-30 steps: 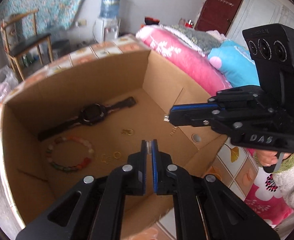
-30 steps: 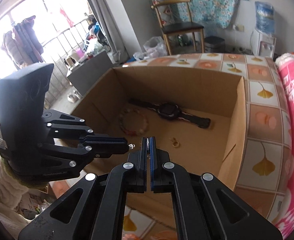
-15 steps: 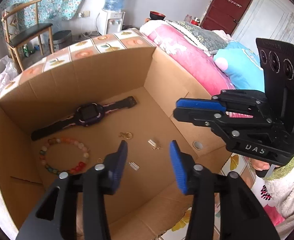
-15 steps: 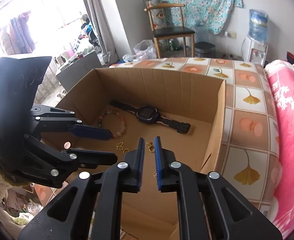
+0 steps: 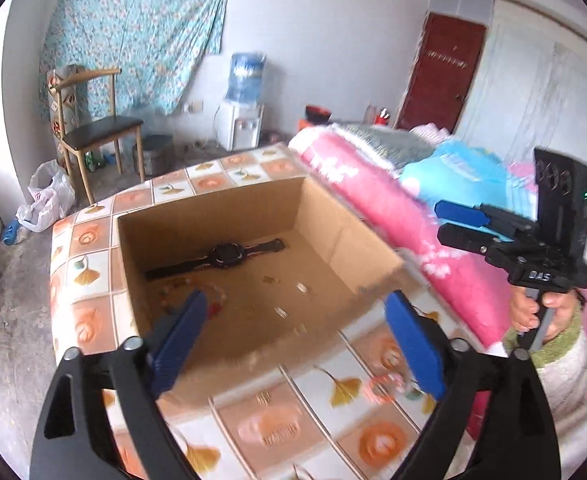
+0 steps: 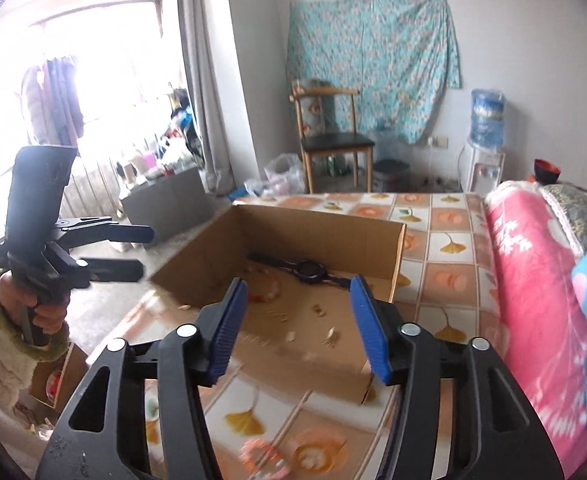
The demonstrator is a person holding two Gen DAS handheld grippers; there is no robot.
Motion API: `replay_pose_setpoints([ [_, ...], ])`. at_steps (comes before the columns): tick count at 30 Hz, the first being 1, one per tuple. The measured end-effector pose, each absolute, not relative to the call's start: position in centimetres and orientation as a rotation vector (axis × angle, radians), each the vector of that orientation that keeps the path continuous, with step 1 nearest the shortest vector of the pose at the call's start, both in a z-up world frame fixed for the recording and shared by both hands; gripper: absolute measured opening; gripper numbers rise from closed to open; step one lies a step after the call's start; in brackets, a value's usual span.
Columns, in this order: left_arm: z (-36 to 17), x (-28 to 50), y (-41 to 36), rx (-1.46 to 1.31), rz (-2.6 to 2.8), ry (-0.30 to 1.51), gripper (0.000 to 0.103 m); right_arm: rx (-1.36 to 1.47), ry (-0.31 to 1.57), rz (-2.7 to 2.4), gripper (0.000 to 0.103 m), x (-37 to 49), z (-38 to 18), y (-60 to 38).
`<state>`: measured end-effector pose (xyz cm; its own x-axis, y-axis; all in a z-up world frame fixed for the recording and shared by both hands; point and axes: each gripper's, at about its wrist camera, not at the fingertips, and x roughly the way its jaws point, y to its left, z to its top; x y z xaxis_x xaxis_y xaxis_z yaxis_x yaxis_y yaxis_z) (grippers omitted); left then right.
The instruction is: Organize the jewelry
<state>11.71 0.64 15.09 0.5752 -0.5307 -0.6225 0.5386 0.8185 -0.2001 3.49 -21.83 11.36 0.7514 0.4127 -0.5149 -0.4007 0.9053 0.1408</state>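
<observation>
Over the near edge of the cardboard box [image 5: 229,208], both sets of fingers just sprung apart and empty: left gripper [image 5: 297,344] wide, right gripper [image 6: 299,328] about half open. Farther in, on the box floor, small gold pieces [image 5: 302,288] scattered, bead bracelet [image 6: 267,286] and watch [image 5: 227,255] beyond. Drop seemingly done; next probably a pink ring [image 5: 385,388] left on the tiled surface [image 5: 277,432], needing a fresh reach.
</observation>
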Motion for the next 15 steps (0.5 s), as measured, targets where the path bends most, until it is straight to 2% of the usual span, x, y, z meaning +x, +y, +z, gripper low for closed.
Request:
replay_pose_setpoints([
  [2, 15.5, 9.6, 1.8, -0.014, -0.647, 0.706, 0.097, 0.047, 0.575, 0.444, 0.053, 1.4, 11.1, -22.1],
  [7, 13.9, 6.1, 4.3, -0.024, -0.573, 0.703, 0.097, 0.032, 0.646, 0.444, 0.053, -1.2, 8.7, -20.1],
  [15, 5.4, 5.7, 4.2, 0.070, -0.427, 0.799, 0.097, -0.031, 0.934, 0.391, 0.050, -0.5, -1.8, -15.1],
])
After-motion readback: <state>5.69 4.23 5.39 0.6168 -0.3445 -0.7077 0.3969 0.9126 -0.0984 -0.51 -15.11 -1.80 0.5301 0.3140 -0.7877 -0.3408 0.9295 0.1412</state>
